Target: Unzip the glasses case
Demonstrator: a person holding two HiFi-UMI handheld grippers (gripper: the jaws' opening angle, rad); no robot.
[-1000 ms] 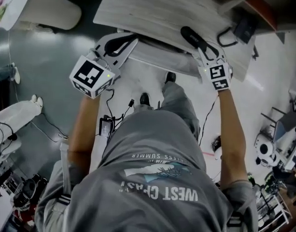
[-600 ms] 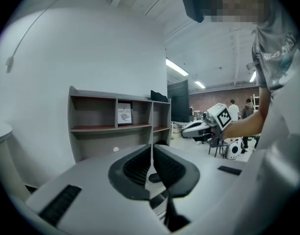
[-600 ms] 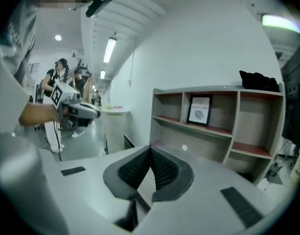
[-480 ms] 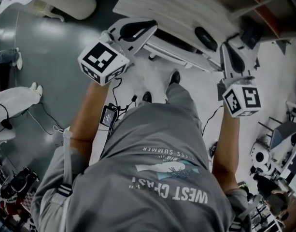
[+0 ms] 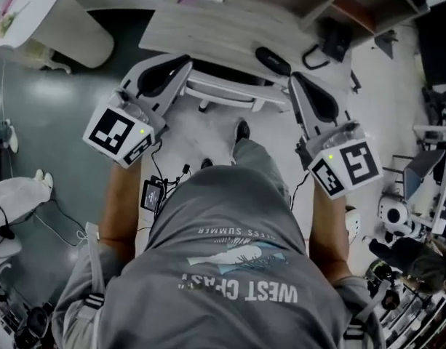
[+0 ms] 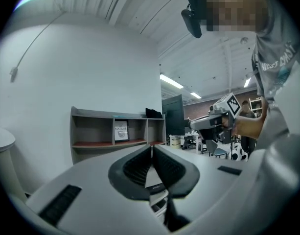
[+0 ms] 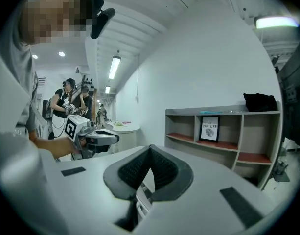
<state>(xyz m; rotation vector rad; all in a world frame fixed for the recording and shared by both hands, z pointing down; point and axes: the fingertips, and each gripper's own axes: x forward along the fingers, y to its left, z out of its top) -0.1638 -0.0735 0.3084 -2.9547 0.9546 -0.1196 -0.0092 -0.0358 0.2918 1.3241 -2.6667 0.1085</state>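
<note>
The glasses case (image 5: 273, 61) is a dark oval lying on the wooden table (image 5: 208, 27), with nothing touching it. Both grippers are held up in the air, level, in front of the person's body and short of the table's near edge. My left gripper (image 5: 185, 62) (image 6: 152, 148) is shut, its ribbed pads meeting at the tip with nothing between them. My right gripper (image 5: 296, 78) (image 7: 150, 148) is shut and empty too, its tip just right of the case in the head view. Each gripper view shows the other gripper off to one side. Neither gripper view shows the case.
A grey shelf unit (image 6: 115, 131) (image 7: 223, 131) with a framed picture stands against the white wall. A black object with a cable (image 5: 332, 42) lies at the table's right end. A round white table (image 5: 33, 6) stands to the left. Two people (image 7: 66, 102) stand far back.
The right gripper has left the case and risen toward the head camera. The left gripper has lifted as well. The case has stayed on the table.
</note>
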